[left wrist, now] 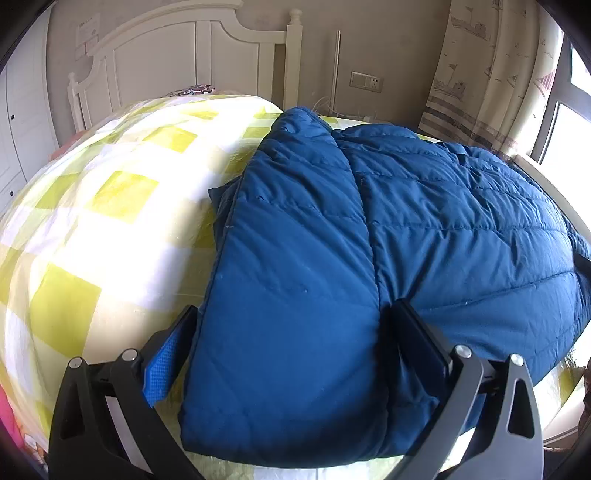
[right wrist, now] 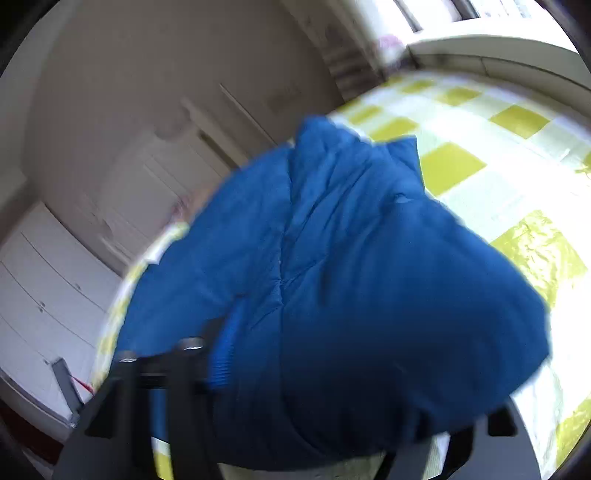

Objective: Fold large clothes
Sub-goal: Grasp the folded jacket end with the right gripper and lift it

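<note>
The left gripper (left wrist: pixel 291 354) clasps a folded edge of the blue jacket (left wrist: pixel 424 229). The right gripper (right wrist: pixel 332 387) clasps a raised bunch of it. The jacket lies on a green-checked bed (left wrist: pixel 110 206) with a white headboard (left wrist: pixel 192 48), near a curtain (left wrist: pixel 487 74).

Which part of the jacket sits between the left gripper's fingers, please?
The smooth folded-over panel beside the checked sheet; the wider quilted body lies outside the fingers.

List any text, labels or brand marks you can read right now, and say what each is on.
None can be read.
Paper notice on the wall by the headboard: print too small to read.
Blue padded jacket: no label or brand mark showing.
Right wrist view: blurred, no text.
</note>
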Demonstrator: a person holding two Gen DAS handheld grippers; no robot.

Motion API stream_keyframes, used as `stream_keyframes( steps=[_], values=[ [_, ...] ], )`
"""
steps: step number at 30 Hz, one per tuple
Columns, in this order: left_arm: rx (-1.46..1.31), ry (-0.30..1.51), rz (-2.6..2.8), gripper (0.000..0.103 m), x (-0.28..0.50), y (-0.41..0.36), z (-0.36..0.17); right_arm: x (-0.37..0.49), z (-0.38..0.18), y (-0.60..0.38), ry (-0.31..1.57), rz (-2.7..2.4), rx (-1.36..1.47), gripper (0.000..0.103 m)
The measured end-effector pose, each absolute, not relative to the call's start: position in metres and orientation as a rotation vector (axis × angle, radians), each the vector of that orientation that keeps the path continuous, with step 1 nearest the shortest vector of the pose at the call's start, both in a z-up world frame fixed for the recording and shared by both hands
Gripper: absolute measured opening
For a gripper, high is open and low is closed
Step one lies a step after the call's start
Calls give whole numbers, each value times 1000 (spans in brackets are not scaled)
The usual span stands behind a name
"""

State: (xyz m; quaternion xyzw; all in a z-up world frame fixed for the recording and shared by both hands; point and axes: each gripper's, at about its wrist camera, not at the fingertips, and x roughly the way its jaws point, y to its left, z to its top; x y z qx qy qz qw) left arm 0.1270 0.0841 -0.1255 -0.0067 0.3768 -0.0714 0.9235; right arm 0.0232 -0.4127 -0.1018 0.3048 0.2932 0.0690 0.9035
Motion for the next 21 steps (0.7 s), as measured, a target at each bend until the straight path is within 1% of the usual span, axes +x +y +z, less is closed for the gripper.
stream_keyframes(
  steps=[1, 2, 4, 5, 6, 9, 11, 15, 18, 21],
  values=[
    [-13, 773, -143, 101, 126, 83, -125, 18, -100, -415, 589, 149, 641, 41],
    [-9, 775, -136, 101, 126, 83, -125, 12, -99, -420, 578, 162, 676, 37],
    [22, 782, -103, 101, 120, 78, -117, -2, -96, -426, 563, 178, 720, 33],
    [39, 780, -96, 97, 117, 76, -113, -10, -94, -428, 555, 182, 727, 32],
    [74, 761, -104, 92, 108, 67, -102, -17, -92, -430, 546, 180, 730, 32],
    [92, 673, -155, 92, 90, 47, -73, -36, -86, -444, 515, 161, 753, 31],
    [117, 610, -229, 93, 83, 20, -45, -47, -80, -452, 493, 150, 759, 31],
    [204, 571, -340, 96, 101, -50, -13, -58, -66, -458, 454, 138, 733, 31],
    [266, 632, -336, 96, 139, -100, -24, -61, -58, -457, 441, 137, 720, 31],
    [342, 724, -252, 96, 178, -134, -65, -61, -53, -454, 444, 130, 704, 31]
  ],
)
